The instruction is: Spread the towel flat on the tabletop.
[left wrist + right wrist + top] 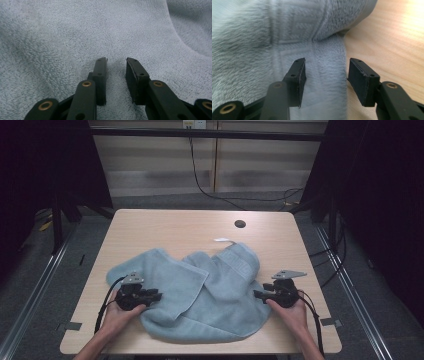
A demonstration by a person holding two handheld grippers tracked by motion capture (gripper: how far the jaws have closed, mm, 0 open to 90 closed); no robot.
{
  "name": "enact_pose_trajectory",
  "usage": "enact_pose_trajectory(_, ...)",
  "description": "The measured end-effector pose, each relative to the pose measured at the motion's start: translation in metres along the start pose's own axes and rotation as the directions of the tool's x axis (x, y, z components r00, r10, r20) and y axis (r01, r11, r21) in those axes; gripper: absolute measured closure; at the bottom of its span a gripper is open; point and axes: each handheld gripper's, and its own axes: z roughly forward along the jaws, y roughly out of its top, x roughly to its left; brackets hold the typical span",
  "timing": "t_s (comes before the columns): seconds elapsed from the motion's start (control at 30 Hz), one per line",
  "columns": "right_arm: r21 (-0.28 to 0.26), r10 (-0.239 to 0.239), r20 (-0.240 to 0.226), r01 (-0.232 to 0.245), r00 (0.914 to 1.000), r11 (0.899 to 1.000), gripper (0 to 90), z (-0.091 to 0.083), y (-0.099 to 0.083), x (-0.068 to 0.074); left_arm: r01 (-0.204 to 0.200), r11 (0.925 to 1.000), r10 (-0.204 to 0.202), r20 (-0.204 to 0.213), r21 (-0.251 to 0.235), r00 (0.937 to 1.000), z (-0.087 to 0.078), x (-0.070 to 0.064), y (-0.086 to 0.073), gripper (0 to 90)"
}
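A light blue towel (200,290) lies crumpled across the middle and front of the wooden table (165,227). My left gripper (156,296) rests on the towel's left part, jaws open a little over the terry cloth (75,37), nothing between them (116,65). My right gripper (257,294) is at the towel's right edge. In the right gripper view its open jaws (327,68) straddle the hemmed border of the towel (322,75), with bare wood (392,42) to the right.
A round cable hole (240,224) sits near the table's far edge. A small white tag (220,240) lies just beyond the towel. Black cables trail over the floor behind the table. Dark curtains stand at both sides.
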Motion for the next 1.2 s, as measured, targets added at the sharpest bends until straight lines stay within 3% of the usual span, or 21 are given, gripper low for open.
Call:
enact_pose_trajectory(0.03,0.0,0.0,0.0,0.0,1.0,1.0,47.8,0.0,0.0,0.0,0.0,1.0,0.0,0.0,0.0,1.0,0.0,0.0,0.0,70.1)
enact_pose_trajectory(0.1,0.012,-0.049,0.027,0.049,0.9984,0.999,59.3,0.004,-0.002,0.006,0.017,0.9997,-0.017,0.01,-0.015,0.9998,-0.004,0.0,-0.005,68.9)
enact_pose_trajectory(0.13,0.008,-0.068,0.019,0.068,0.9975,0.998,68.0,0.005,-0.001,0.006,0.029,0.9994,-0.029,0.015,-0.02,0.9995,-0.006,0.001,-0.007,68.3)
enact_pose_trajectory(0.17,0.008,-0.068,0.019,0.068,0.9975,0.998,68.0,0.005,-0.001,0.006,0.029,0.9994,-0.029,0.015,-0.02,0.9995,-0.006,0.001,-0.007,68.1)
enact_pose_trajectory(0.2,0.018,-0.083,0.057,0.082,0.9949,0.996,80.8,0.001,-0.001,0.01,0.029,0.9994,-0.029,0.011,-0.019,0.9995,-0.006,0.0,-0.007,67.7)
enact_pose_trajectory(0.27,-0.003,-0.066,0.084,0.066,0.9943,0.998,83.4,-0.008,0.0,0.007,0.029,0.9994,-0.029,0.009,-0.018,0.9996,-0.005,-0.001,-0.006,66.8)
enact_pose_trajectory(0.37,-0.041,-0.028,0.097,0.032,0.9949,0.999,83.9,-0.021,-0.001,-0.001,0.024,0.9996,-0.024,0.001,-0.016,0.9997,-0.006,-0.002,-0.006,65.9)
enact_pose_trajectory(0.43,-0.085,0.016,0.119,-0.006,0.9928,0.996,83.3,-0.043,-0.008,-0.008,0.025,0.9996,-0.025,0.003,-0.016,0.9997,-0.005,-0.002,-0.006,65.8)
enact_pose_trajectory(0.47,-0.085,0.016,0.119,-0.006,0.9928,0.996,83.3,-0.043,-0.008,-0.008,0.025,0.9996,-0.025,0.003,-0.016,0.9997,-0.005,-0.002,-0.006,65.6)
enact_pose_trajectory(0.53,-0.082,0.041,0.127,-0.031,0.9911,0.996,79.9,-0.059,-0.021,-0.008,0.034,0.9993,-0.034,-0.002,-0.016,0.9994,-0.005,-0.004,-0.006,65.6)
enact_pose_trajectory(0.67,-0.044,0.068,0.128,-0.063,0.9895,0.997,72.3,-0.069,-0.042,-0.003,0.016,0.9999,-0.016,0.009,-0.002,0.9998,-0.006,-0.008,-0.006,63.4)
enact_pose_trajectory(0.73,-0.049,0.066,0.139,-0.06,0.9881,0.997,67.7,-0.071,-0.044,-0.001,0.018,0.9998,-0.018,0.01,-0.001,0.9998,-0.006,-0.011,-0.007,61.0)
enact_pose_trajectory(0.77,-0.073,0.072,0.157,-0.061,0.9849,0.995,61.3,-0.075,-0.043,0.001,0.016,0.9999,-0.016,0.016,-0.002,0.9997,-0.008,-0.012,-0.005,60.3)
enact_pose_trajectory(0.9,-0.132,0.066,0.125,-0.049,0.99,0.99,59.7,-0.078,-0.034,0.003,0.019,0.9994,-0.018,0.037,-0.027,0.9992,-0.011,-0.012,0.0,59.7)
enact_pose_trajectory(0.97,-0.154,0.075,0.051,-0.066,0.9959,0.986,59.6,-0.07,-0.025,0.011,0.009,0.9989,-0.007,0.041,-0.045,0.9991,-0.013,-0.011,0.007,60.0)
enact_pose_trajectory(1.07,-0.112,0.039,0.0,-0.039,0.9992,0.993,58.8,-0.052,-0.018,0.027,-0.012,0.9979,0.014,0.038,-0.063,0.9992,-0.008,-0.006,0.024,60.0)
enact_pose_trajectory(1.13,-0.092,0.029,-0.017,-0.031,0.9994,0.995,58.3,-0.044,-0.017,0.032,-0.012,0.9974,0.014,0.036,-0.071,0.9992,-0.007,-0.003,0.028,59.9)
enact_pose_trajectory(1.17,-0.057,0.004,-0.04,-0.007,0.9992,0.998,55.9,-0.03,-0.015,0.041,-0.002,0.9972,0.004,0.035,-0.075,0.9994,-0.006,0.002,0.032,59.9)
enact_pose_trajectory(1.2,-0.057,0.004,-0.04,-0.007,0.9992,0.998,55.9,-0.03,-0.015,0.041,0.006,0.9961,-0.004,0.027,-0.088,0.9996,-0.004,0.006,0.036,59.9)
